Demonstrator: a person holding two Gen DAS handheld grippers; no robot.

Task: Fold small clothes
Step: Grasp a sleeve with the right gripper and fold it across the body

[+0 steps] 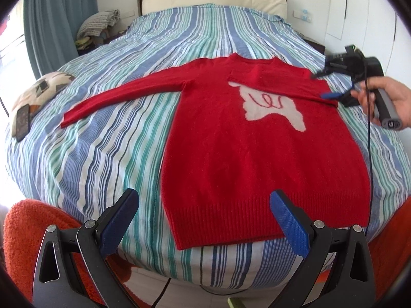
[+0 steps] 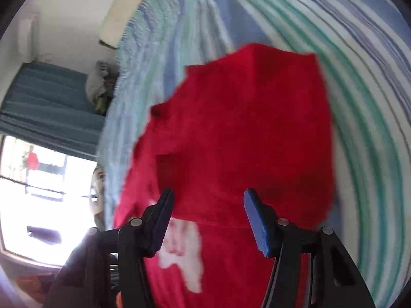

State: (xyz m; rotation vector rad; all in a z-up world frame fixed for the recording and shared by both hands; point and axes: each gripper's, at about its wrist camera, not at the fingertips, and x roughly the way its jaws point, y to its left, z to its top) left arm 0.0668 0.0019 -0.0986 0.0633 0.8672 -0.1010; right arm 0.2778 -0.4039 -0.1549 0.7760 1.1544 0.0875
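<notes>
My left gripper hovers with fingers apart just short of the sweater hem. Sweater lies flat on the bed; its left sleeve stretches out ahead-left, the other sleeve already folded across the chest. Right gripper, spread and empty, hangs over that fold. Next, I judge: fold the left sleeve inward. Far left: pillow with phone, not obstructing.

Setting: a home bedroom. I am working over a bed made up with a blue, green and white striped sheet, with a cream padded headboard against the white wall. Blue curtains hang by a bright window; white wardrobe doors stand on the far side. A heap of folded laundry sits beside the bed.
</notes>
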